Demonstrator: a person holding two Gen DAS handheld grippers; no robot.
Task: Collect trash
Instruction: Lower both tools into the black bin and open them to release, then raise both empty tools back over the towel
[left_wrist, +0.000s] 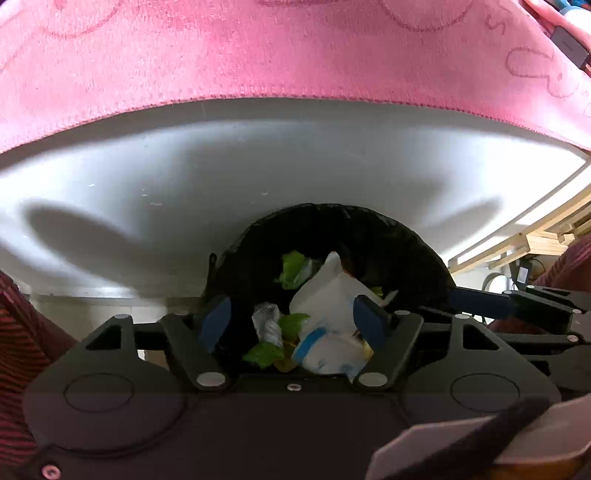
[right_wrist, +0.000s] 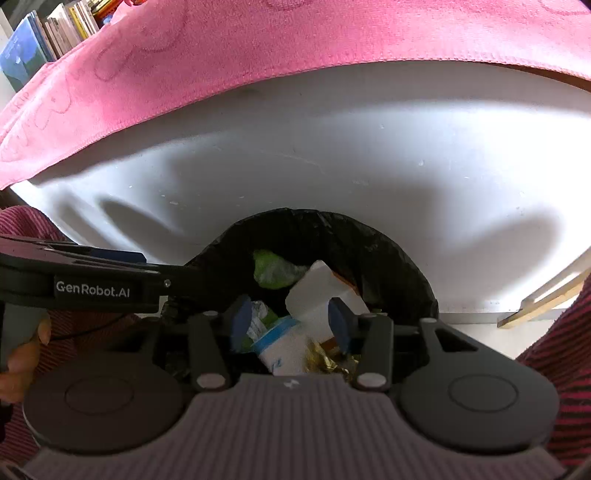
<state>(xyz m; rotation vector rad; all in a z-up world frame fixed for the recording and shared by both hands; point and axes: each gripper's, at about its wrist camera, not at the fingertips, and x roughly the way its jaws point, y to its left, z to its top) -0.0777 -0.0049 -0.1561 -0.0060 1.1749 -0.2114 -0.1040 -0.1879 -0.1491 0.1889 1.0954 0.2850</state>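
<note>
A bin lined with a black bag (left_wrist: 388, 236) (right_wrist: 388, 251) stands below the white table edge. Inside lie a white carton (left_wrist: 325, 295) (right_wrist: 314, 291), green wrappers (left_wrist: 291, 269) (right_wrist: 269, 273), a white bottle with a blue band (left_wrist: 328, 354) (right_wrist: 284, 347) and gold foil (right_wrist: 325, 360). My left gripper (left_wrist: 293, 321) hovers open above the bin's mouth, nothing between its blue pads. My right gripper (right_wrist: 290, 319) is also open over the bin and holds nothing. Each gripper shows in the other's view, beside the bin: the right one (left_wrist: 480, 301), the left one (right_wrist: 92, 288).
A white table (left_wrist: 258, 177) (right_wrist: 332, 155) with a pink towel (left_wrist: 258, 55) (right_wrist: 258, 44) fills the upper view. Books (right_wrist: 44, 40) stand at the far left. Wooden slats (left_wrist: 535, 240) lie to the right. A person's striped sleeves (right_wrist: 561, 350) flank the bin.
</note>
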